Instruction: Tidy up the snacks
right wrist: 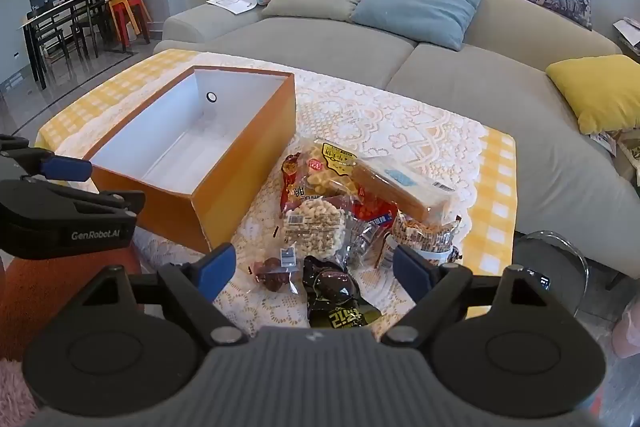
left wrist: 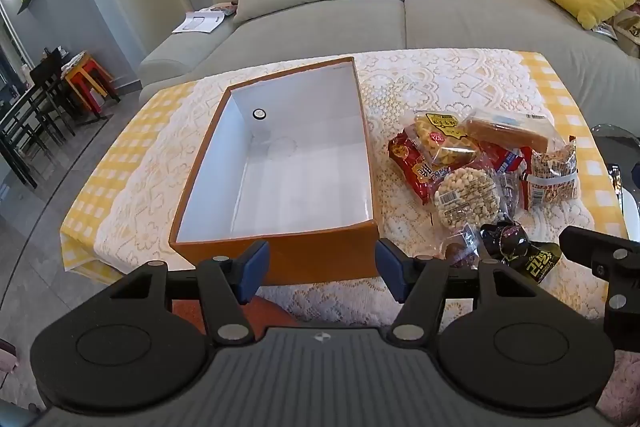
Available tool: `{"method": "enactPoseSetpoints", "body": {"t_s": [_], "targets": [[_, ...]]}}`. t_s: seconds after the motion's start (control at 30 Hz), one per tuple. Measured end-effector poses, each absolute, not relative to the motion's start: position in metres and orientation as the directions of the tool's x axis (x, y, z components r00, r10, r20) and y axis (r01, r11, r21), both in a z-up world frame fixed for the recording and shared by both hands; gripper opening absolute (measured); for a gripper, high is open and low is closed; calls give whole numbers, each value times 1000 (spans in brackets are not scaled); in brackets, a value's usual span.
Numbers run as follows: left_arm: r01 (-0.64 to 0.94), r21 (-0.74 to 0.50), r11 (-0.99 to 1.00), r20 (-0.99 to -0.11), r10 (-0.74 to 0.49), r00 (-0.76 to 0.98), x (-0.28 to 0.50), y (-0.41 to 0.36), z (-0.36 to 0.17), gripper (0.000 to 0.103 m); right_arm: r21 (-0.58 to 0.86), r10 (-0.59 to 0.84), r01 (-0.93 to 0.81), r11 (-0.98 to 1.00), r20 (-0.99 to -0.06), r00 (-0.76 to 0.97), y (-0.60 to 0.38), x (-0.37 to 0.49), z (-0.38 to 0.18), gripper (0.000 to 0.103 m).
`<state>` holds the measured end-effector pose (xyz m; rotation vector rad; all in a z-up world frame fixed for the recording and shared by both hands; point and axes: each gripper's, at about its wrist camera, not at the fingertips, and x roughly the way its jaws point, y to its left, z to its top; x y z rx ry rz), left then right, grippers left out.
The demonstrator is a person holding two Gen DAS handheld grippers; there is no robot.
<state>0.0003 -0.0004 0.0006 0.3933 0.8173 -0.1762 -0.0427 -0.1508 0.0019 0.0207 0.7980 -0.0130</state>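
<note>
Snacks [right wrist: 352, 211] sit in a loose heap on the lace cloth [right wrist: 400, 123], straight ahead of my right gripper [right wrist: 316, 269] and off to the right of my left gripper [left wrist: 320, 269].

Nearest my right jaws: a black packet with yellow lettering [right wrist: 340, 303], lying between the two blue pads but untouched. Just left of it, a small clear pack with dark red pieces [right wrist: 276, 269]. Beyond those, a round puffed-grain cake in clear wrap [right wrist: 314, 227], a red bag [right wrist: 292, 193], a yellow-labelled bag of pale biscuits [right wrist: 332, 167], a long wrapped cake slice [right wrist: 404, 187], and a banded bundle of thin sticks [right wrist: 424, 235] on the right edge of the heap.

Right gripper: jaws wide apart, holding nothing. Left gripper: jaws also well apart, empty, pointed at the near wall of the orange box [left wrist: 280, 255].

Box is open-topped, white inside, nothing in it that I can see. It stands just left of the heap, not touching it as far as I can tell.

Table cover is yellow check [left wrist: 124, 151] under the lace. Grey sofa [left wrist: 400, 19] behind the table with beige, blue and yellow cushions.
</note>
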Motion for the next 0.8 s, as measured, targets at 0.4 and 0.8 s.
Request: {"method": "enactPoseSetpoints", "body": {"t_s": [0.4, 0.8], "targets": [[297, 259, 919, -738, -10, 675, 0, 3, 1, 72, 4, -9, 16, 1000, -701, 713, -147, -44, 8, 84], [310, 263, 914, -736, -18, 676, -2, 1, 0, 72, 6, -9, 19, 1000, -704, 710, -147, -42, 4, 84]]}}
